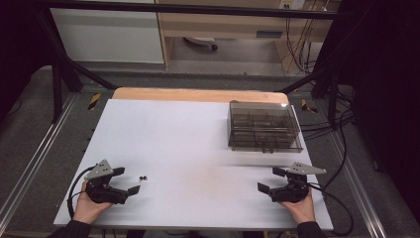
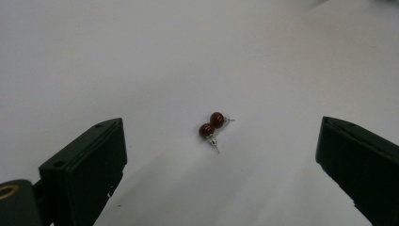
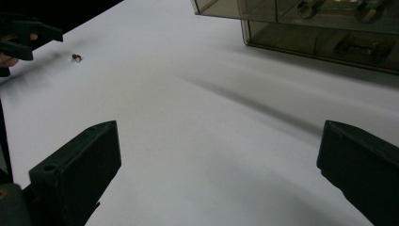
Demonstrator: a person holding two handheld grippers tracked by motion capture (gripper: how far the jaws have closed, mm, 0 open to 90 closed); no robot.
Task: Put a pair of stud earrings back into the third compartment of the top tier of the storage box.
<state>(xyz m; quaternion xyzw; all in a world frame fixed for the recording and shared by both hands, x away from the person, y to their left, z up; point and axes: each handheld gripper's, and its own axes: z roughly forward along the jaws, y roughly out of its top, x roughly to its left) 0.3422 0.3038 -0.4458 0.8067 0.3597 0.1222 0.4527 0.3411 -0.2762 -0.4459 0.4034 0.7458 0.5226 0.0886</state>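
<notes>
Two small dark red stud earrings point(image 2: 211, 125) with silver posts lie touching each other on the white table; they appear as a tiny dark pair point(image 1: 143, 177) near the front left and as a speck point(image 3: 75, 58) far off in the right gripper view. My left gripper point(image 1: 126, 180) rests at the front left, open, its jaws pointing at the earrings just short of them. My right gripper point(image 1: 271, 179) sits at the front right, open and empty. A smoky transparent compartment box point(image 1: 264, 126) stands closed at the back right.
The white board point(image 1: 188, 148) lies on a wooden table whose bare edge shows at the back. Black frame bars and cables run along both sides. The box's front wall point(image 3: 320, 44) is some way ahead of the right gripper's jaws.
</notes>
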